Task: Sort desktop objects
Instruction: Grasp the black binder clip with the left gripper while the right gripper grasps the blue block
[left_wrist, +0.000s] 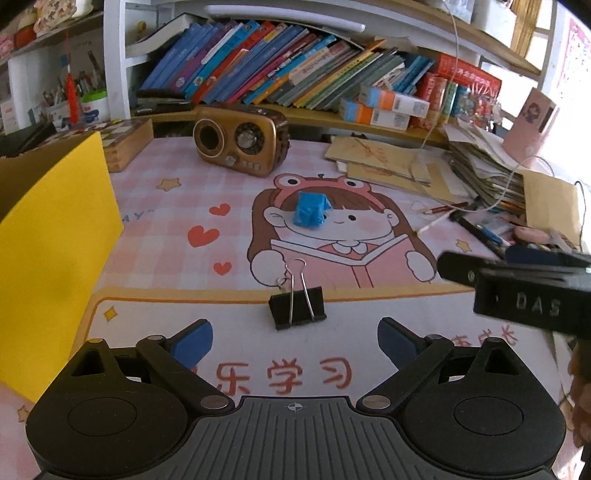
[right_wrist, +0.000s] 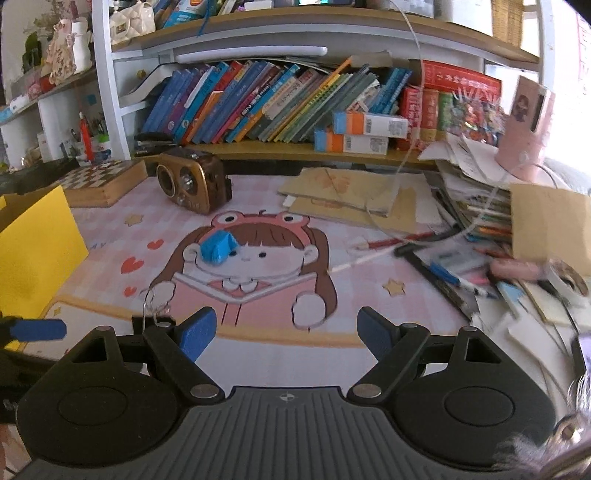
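A black binder clip (left_wrist: 297, 305) with wire handles lies on the pink cartoon desk mat (left_wrist: 166, 236), just ahead of my open, empty left gripper (left_wrist: 295, 338). A crumpled blue object (left_wrist: 310, 210) sits further back on the mat; it also shows in the right wrist view (right_wrist: 218, 248). My right gripper (right_wrist: 286, 332) is open and empty above the mat. The clip's wire handle (right_wrist: 155, 308) shows at its left, mostly hidden behind the left finger. The right gripper's body (left_wrist: 532, 291) shows at the right of the left wrist view.
A yellow box (left_wrist: 51, 240) stands at the left. A brown retro radio (left_wrist: 242, 138) and a wooden chessboard box (left_wrist: 125, 140) sit at the back. Pens, pencils (right_wrist: 443, 273) and paper stacks (right_wrist: 476, 192) crowd the right side. A bookshelf (left_wrist: 280, 70) runs behind.
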